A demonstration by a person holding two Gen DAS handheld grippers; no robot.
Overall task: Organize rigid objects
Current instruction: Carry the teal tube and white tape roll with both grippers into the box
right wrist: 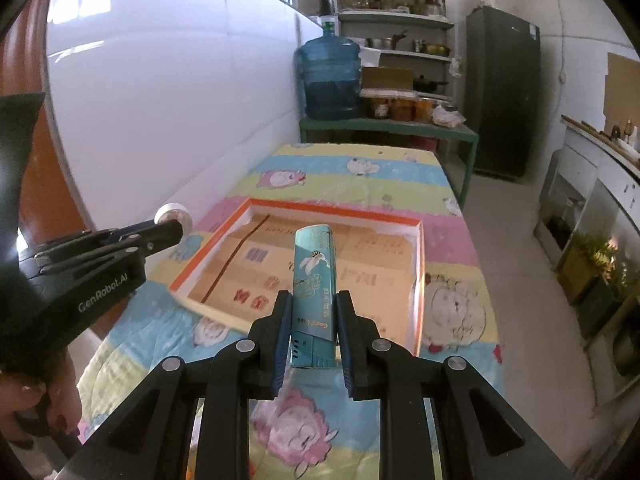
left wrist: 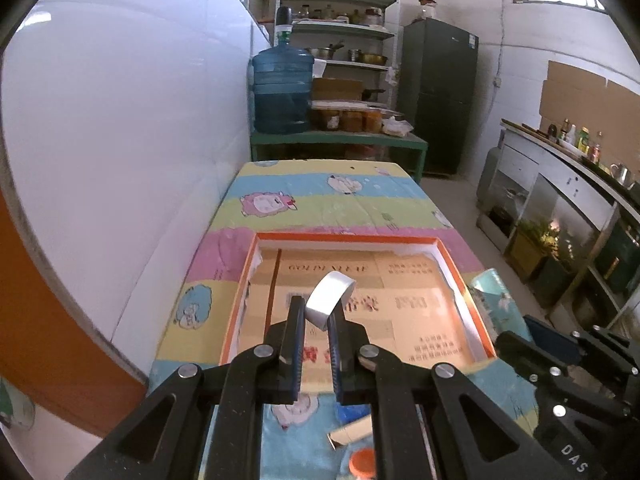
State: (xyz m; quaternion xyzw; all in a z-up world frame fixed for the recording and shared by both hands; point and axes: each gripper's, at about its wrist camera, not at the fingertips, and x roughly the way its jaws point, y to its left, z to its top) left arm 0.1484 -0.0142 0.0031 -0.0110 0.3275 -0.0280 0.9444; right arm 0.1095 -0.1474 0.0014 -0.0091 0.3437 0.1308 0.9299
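The left hand-held gripper was clamped on a white tape roll by its rim. The right hand-held gripper was clamped on a tall teal printed box. Either could have slipped and missed the orange-rimmed cardboard tray.

I am reading "GenRobot.AI" in white on the black body of my left gripper, and "DAS" on my right gripper. The cardboard lining the orange-rimmed box is showing upside-down letters, possibly "GOLDEN"; its other print is staying illegible.
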